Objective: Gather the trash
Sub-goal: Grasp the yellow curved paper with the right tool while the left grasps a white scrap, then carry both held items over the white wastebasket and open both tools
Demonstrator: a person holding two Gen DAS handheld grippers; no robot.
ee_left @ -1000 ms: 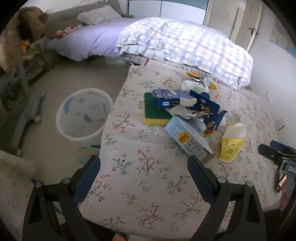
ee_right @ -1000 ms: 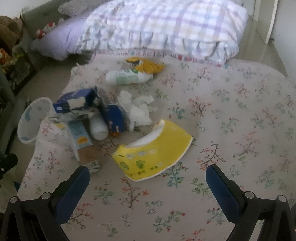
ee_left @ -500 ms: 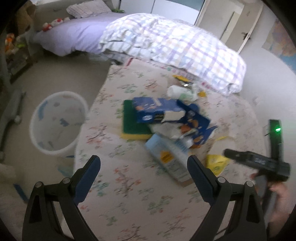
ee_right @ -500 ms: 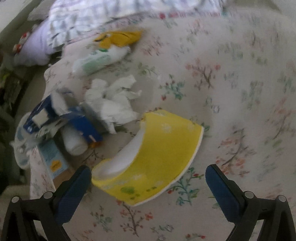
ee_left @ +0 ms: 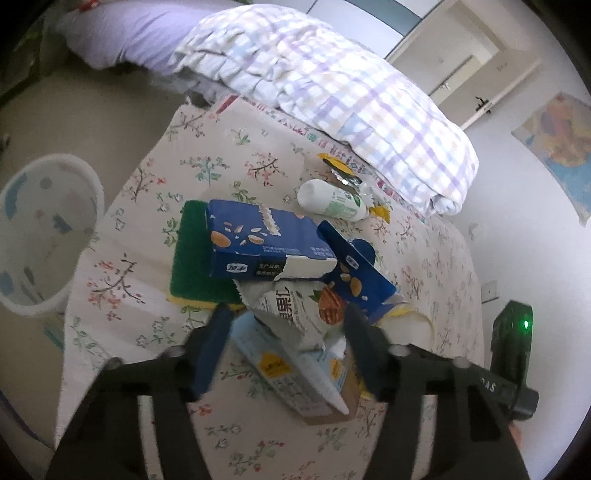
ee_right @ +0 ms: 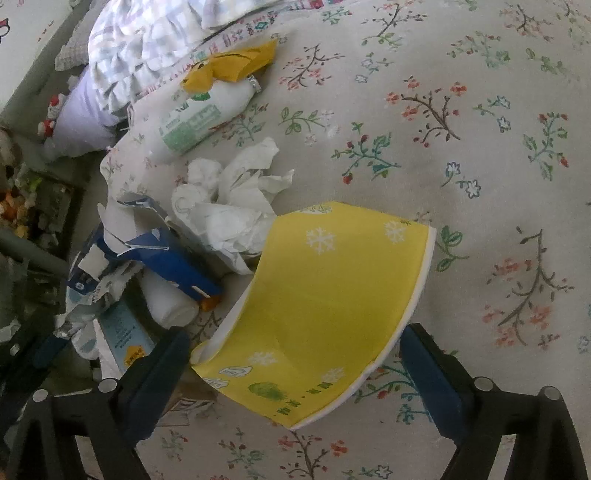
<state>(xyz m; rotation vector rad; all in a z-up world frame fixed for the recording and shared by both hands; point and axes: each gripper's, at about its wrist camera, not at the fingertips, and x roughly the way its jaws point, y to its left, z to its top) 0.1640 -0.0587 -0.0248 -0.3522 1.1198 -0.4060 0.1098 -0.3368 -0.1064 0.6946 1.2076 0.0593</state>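
Observation:
A pile of trash lies on the floral bed sheet [ee_left: 133, 288]. My left gripper [ee_left: 286, 341] is open, its fingers on either side of a torn white nut-milk wrapper [ee_left: 295, 314] and a light blue carton [ee_left: 291, 376]. Behind them lie a blue oat-milk box [ee_left: 258, 240], a green and yellow sponge [ee_left: 192, 258] and a white bottle [ee_left: 328, 201]. My right gripper [ee_right: 295, 363] is open around the near end of a flattened yellow paper cup [ee_right: 325, 306]. Crumpled white tissue [ee_right: 229, 206] and the bottle [ee_right: 199, 118] lie beyond it.
A white waste bin [ee_left: 40, 236] stands on the floor left of the bed. A checked quilt [ee_left: 325, 96] and a purple pillow [ee_left: 122, 33] lie at the back. A yellow wrapper [ee_right: 232, 62] rests by the bottle. The right gripper's body [ee_left: 511, 354] shows at right.
Both grippers have moved forward and down to the pile. The left now straddles the wrapper and carton with its jaws narrower; the right now straddles the yellow cup.

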